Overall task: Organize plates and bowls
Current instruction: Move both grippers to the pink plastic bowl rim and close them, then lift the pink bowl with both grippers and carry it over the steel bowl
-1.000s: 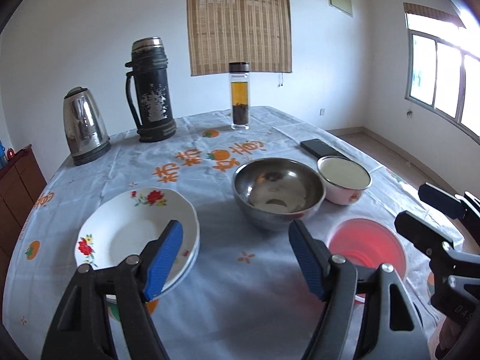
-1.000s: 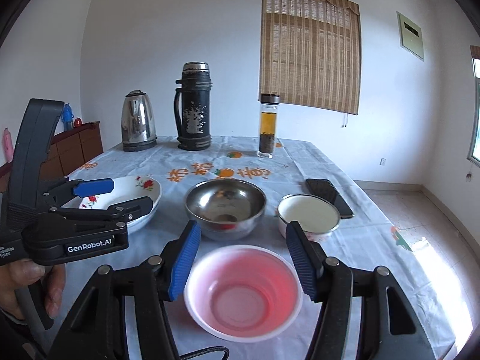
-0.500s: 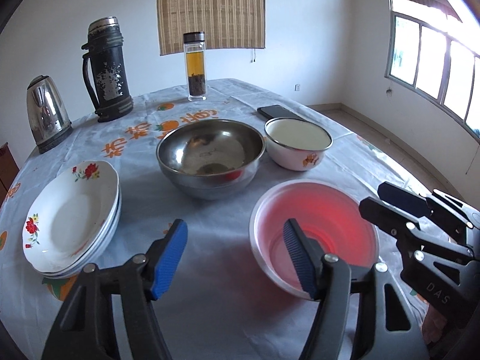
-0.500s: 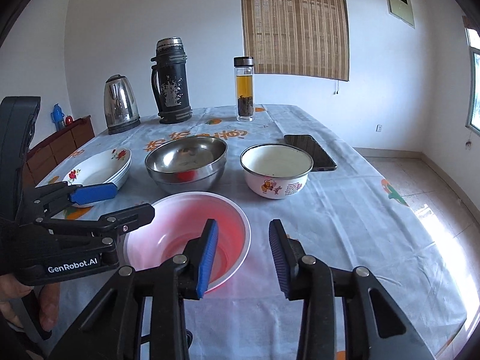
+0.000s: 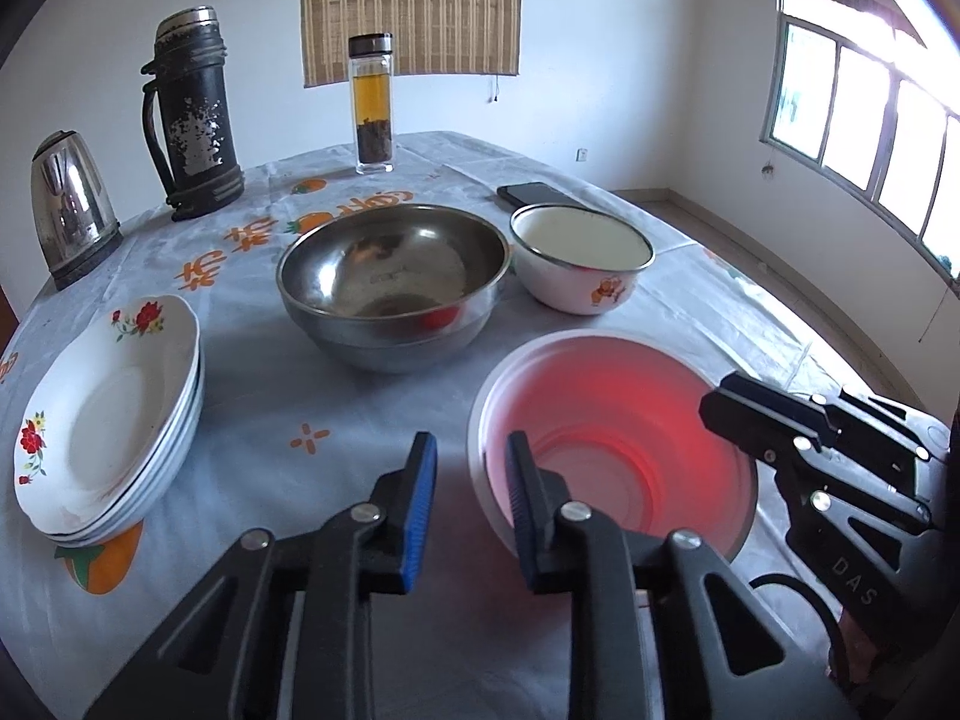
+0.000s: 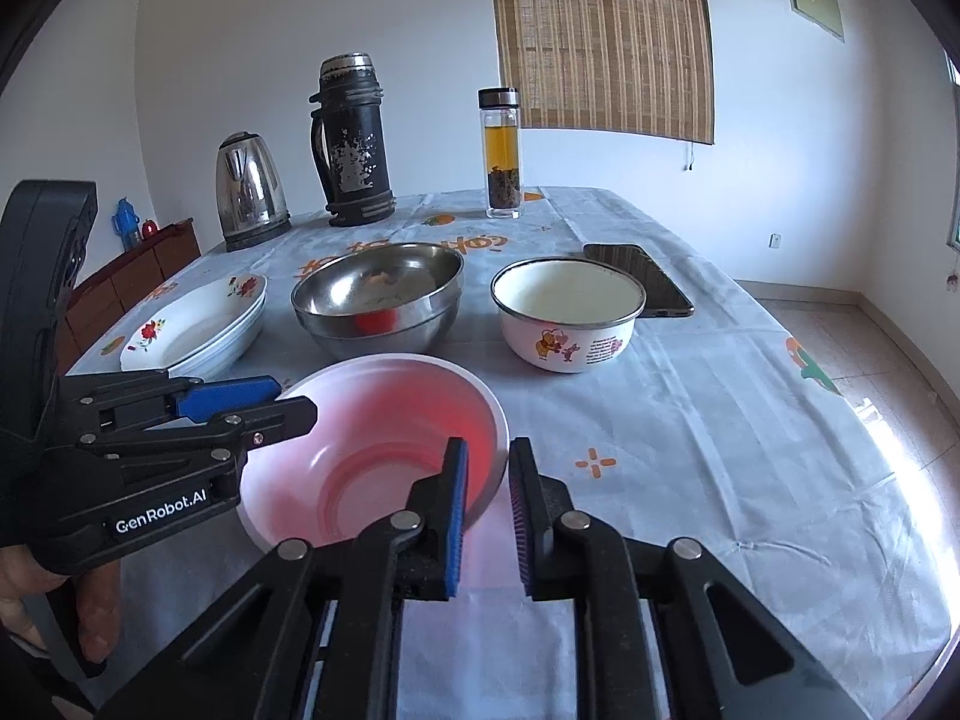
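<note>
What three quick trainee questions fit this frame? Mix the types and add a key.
1. Which dish has its rim between the fingers of both the left claw and the right claw?
A. steel bowl
B. pink bowl
C. enamel bowl
2. True or false: the flowered plates sit in one stack.
3. Fill in: ___ bowls stand on the table.

Key: 1 B; 2 true; 3 three.
</note>
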Available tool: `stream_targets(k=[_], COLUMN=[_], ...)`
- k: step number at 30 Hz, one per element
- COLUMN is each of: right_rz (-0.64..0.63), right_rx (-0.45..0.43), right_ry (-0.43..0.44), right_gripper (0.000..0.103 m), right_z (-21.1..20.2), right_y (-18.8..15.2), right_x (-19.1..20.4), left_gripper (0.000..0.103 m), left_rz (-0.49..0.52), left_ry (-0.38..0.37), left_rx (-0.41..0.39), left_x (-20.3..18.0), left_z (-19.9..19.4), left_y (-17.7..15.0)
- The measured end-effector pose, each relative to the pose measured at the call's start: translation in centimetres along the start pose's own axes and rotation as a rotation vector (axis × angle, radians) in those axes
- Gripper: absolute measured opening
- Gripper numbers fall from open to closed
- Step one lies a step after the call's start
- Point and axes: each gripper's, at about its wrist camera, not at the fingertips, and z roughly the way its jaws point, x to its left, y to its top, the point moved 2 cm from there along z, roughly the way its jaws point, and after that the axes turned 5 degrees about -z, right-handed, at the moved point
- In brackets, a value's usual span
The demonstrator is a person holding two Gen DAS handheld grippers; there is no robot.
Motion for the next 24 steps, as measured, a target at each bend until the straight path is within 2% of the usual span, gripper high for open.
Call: stream_targets(k=[1,2,9,24], right_rz=[0.003,0.004,0.002,0.016], right_rx=[-0.006,-0.014,-0.032,-0.089], right_ry=[0.002,0.005,0.001,0.008], right_gripper=[0.013,0.012,0.011,0.009], right_z=[-0.1,-0.2,-0.6,-1.5], right_y=[0.0,0.0,0.1,1.4], right_x=[0.0,0.0,0.0,-0.4], left_gripper=[0.011,0.01,0.007,0.007], left_rz=[0.004,0.012,0.008,0.0], left_ry=[-0.006,0.008,0.016,0.021], left_rx=[0.002,-0.005,-0.008,-0.069], left_x=[-0.2,-0.4,-0.4,-0.6], left_z=[0.0,-0.1,-0.2,-1.6], left_y=[0.0,-0.1,0.1,2.0])
